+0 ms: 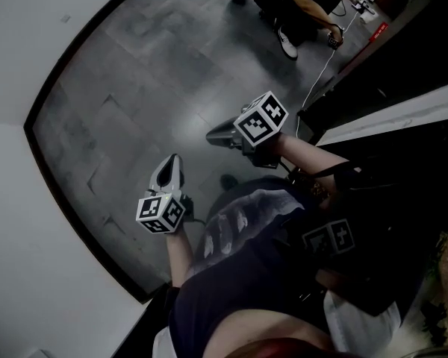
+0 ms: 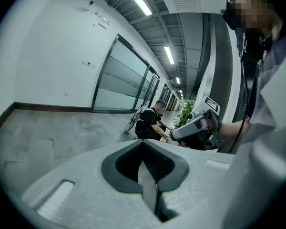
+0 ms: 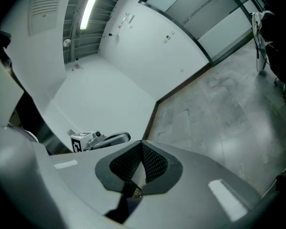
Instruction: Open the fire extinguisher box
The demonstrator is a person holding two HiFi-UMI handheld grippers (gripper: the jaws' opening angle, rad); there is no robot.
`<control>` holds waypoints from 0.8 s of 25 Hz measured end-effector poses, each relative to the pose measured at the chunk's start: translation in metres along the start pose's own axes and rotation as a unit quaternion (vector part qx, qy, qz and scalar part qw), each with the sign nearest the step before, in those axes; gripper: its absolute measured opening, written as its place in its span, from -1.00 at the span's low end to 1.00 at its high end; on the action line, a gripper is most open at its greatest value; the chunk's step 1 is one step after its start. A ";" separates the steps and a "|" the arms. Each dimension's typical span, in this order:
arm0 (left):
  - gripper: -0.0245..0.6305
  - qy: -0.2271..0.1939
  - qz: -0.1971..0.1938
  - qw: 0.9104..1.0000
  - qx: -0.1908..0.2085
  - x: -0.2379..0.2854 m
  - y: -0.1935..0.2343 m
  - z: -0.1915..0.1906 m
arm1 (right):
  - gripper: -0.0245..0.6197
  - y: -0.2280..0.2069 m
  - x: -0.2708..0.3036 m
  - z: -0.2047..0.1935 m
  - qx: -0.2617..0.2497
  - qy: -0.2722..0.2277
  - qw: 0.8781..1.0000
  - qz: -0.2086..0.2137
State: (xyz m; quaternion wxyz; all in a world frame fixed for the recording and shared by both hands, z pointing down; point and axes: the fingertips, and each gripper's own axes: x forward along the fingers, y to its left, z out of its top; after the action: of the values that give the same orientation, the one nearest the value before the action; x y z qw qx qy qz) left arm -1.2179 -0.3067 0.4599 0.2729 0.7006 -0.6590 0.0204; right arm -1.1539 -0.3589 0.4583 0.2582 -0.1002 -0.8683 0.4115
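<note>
Carrying both claws low before the body, the person shows no fire extinguisher box in any view; where it stands, and whether it is open, I cannot tell. The left claw (image 1: pixel 172 162) is closed on nothing, with a white wall (image 1: pixel 15 51) to its left. Right of it and a little ahead, the right claw (image 1: pixel 213 134) is closed and empty too. Both point forward and slightly down over the grey floor (image 1: pixel 134 88), forearms bent. Far beyond the right claw another person (image 1: pixel 299 6) sits low. This fits walking toward the box as well as away from it; either way, keeping the claws closed and steady seems wise.
</note>
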 end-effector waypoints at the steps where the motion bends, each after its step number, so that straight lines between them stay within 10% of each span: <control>1: -0.93 -0.002 -0.001 1.000 -0.001 -0.001 0.006 0.003 | -0.92 -0.001 0.005 0.004 -0.003 0.000 1.000 -0.006; 20: -0.93 -0.033 0.008 0.999 0.008 0.008 0.060 0.027 | -0.92 -0.006 0.055 0.037 -0.053 0.006 0.999 0.004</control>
State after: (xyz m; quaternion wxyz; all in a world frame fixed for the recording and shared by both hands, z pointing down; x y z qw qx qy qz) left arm -1.2813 -0.3236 0.4615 0.2456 0.6978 -0.6729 0.0045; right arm -1.2198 -0.3661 0.4630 0.2565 -0.1195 -0.8868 0.3653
